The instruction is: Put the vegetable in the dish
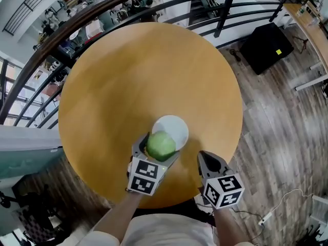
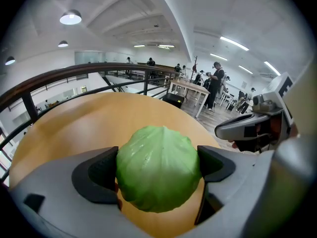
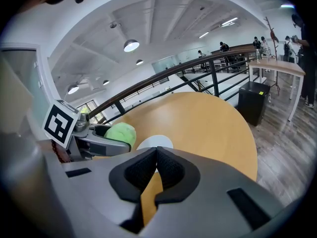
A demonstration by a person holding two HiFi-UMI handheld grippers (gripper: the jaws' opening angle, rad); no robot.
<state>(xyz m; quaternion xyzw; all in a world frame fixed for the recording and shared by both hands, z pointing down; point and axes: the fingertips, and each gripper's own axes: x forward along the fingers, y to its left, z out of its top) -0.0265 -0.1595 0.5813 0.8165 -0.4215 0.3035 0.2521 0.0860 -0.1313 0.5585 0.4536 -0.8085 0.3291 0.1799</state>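
Note:
A round green cabbage [image 1: 161, 145] [image 2: 158, 168] [image 3: 121, 133] is held above the table, my left gripper [image 1: 160, 146] [image 2: 158, 170] shut on it with a jaw pad on each side. It hangs over the near-left rim of a small white dish [image 1: 174, 127] [image 3: 156, 142] that lies on the round wooden table [image 1: 128, 86]. My right gripper [image 1: 204, 158] [image 3: 156, 168] is to the right of the dish near the table's front edge, its pads pressed together with nothing between them.
A dark curved railing [image 1: 169, 1] runs behind the table. A black box [image 1: 266, 46] stands on the wood floor at the back right, beside a light table [image 1: 312, 29]. People stand in the distance [image 2: 215, 81].

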